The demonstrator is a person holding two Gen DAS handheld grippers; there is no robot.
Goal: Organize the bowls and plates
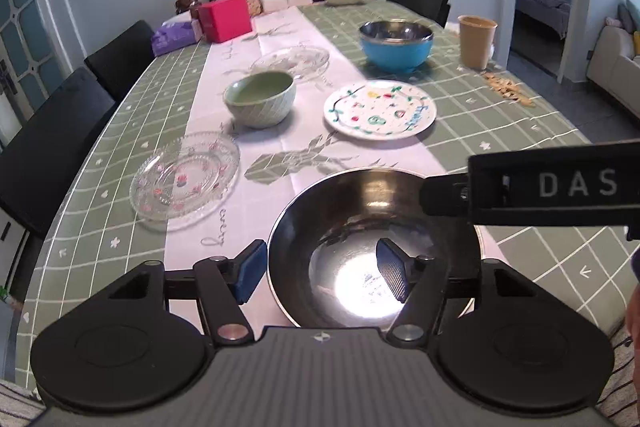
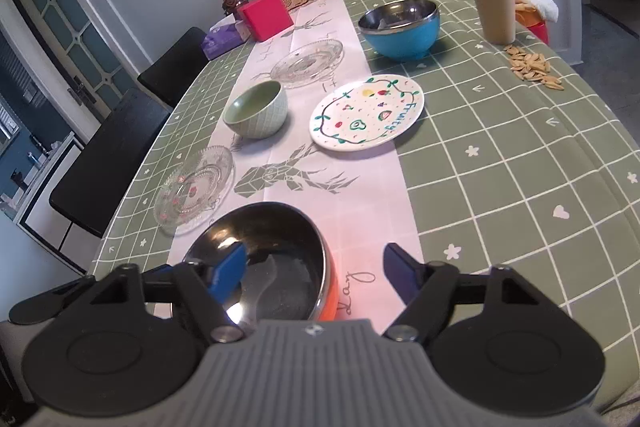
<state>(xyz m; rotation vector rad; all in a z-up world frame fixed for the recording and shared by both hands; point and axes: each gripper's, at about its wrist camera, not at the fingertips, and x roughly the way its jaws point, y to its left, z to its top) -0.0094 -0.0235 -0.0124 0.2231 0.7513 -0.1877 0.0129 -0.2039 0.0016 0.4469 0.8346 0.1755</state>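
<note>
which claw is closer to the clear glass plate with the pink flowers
Left. The left claw straddles the orange steel bowl's near-left rim beside the glass plate; the right claw straddles the far-side rim.

White plate [image 2: 367,113], frame centre, bearing blue word "Fruity" along right rim. Black gripper part [image 1: 560,183], right edge of left wrist view, showing letters "DAS". Table runner [image 2: 356,279] script partly readable: "Lay".

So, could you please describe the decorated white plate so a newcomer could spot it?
On the green checked tablecloth, follow the pale runner to its right edge, short of the blue-sided steel bowl. There lies a flat white plate, the only opaque one, painted with fruit.
</note>
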